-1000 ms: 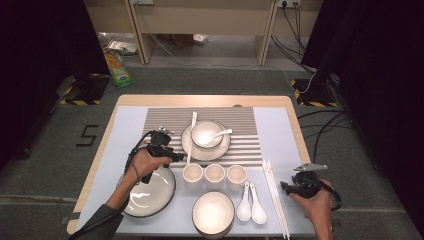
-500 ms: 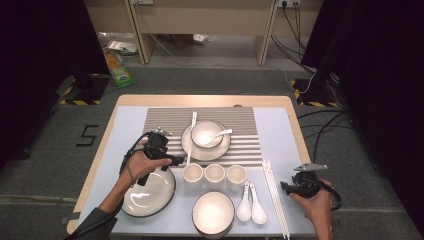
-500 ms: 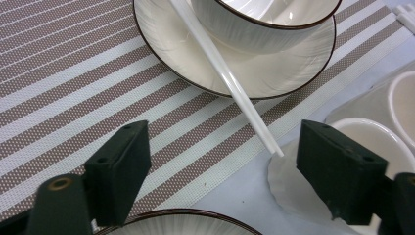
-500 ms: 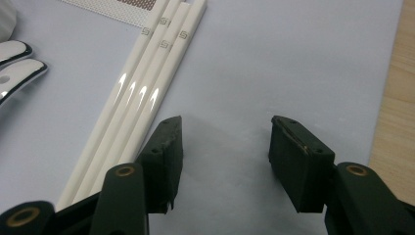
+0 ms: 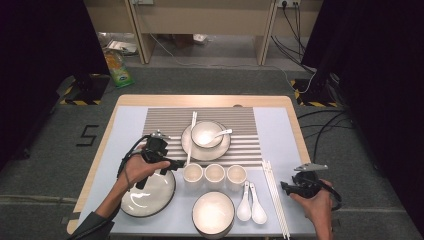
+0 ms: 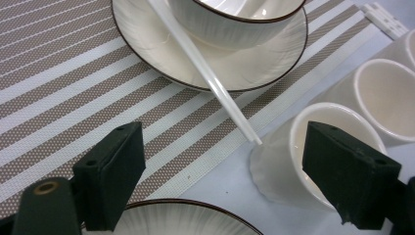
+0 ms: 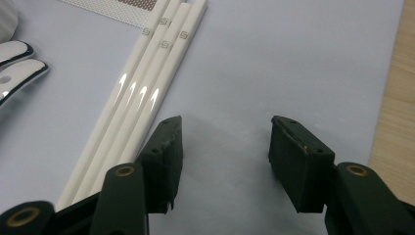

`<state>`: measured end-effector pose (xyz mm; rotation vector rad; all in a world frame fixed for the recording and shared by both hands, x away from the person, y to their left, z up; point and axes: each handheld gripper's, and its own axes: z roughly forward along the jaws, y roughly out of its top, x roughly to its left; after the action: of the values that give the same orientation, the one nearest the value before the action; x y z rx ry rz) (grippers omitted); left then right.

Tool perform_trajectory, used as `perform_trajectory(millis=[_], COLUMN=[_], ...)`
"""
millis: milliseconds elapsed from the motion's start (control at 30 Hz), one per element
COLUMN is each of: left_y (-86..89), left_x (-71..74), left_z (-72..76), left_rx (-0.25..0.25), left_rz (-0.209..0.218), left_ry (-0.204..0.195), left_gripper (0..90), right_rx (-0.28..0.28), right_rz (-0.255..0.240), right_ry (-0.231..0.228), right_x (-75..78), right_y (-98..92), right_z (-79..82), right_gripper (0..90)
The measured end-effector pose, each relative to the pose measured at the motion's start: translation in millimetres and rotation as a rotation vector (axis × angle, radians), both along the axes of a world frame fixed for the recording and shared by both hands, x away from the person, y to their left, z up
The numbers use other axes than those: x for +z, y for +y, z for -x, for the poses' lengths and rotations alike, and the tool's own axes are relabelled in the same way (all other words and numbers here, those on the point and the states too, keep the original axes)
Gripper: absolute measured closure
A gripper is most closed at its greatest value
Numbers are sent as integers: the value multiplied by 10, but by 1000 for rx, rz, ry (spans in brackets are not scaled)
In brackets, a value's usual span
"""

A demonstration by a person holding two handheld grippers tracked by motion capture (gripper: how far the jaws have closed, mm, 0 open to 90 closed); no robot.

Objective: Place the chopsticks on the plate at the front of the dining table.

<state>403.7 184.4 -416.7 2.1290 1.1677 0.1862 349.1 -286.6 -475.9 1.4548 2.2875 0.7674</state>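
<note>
The high view looks forward and down from above the person's side, far enough back to take in the whole table (image 5: 125, 102) and the floor beyond; the left gripper view sits low and close over the striped mat (image 6: 73, 88), facing the saucer (image 6: 161, 44) and the nearest cup (image 6: 313, 142) — things the high view also shows mid-table; the right gripper view hovers just as near over the loose chopsticks (image 7: 142, 103), seen at the high view's right — near the wooden edge.

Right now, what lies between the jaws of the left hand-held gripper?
In the left gripper view, the left hand-held gripper has just opened; between its jaws lie striped mat and the tip of a white chopstick, untouched.
</note>
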Motion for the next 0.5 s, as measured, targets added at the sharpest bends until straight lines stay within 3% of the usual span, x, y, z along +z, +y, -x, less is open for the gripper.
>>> perform_trajectory(millis=[500], left_y=[-104], left_x=[8], left_z=[123], left_rx=[-55], left_rz=[-5], left_ry=[-12], left_gripper=[176], right_rx=[-4], right_rz=[-2], right_ry=[-2], right_x=[-2], right_y=[1], right_z=[5], right_gripper=[465])
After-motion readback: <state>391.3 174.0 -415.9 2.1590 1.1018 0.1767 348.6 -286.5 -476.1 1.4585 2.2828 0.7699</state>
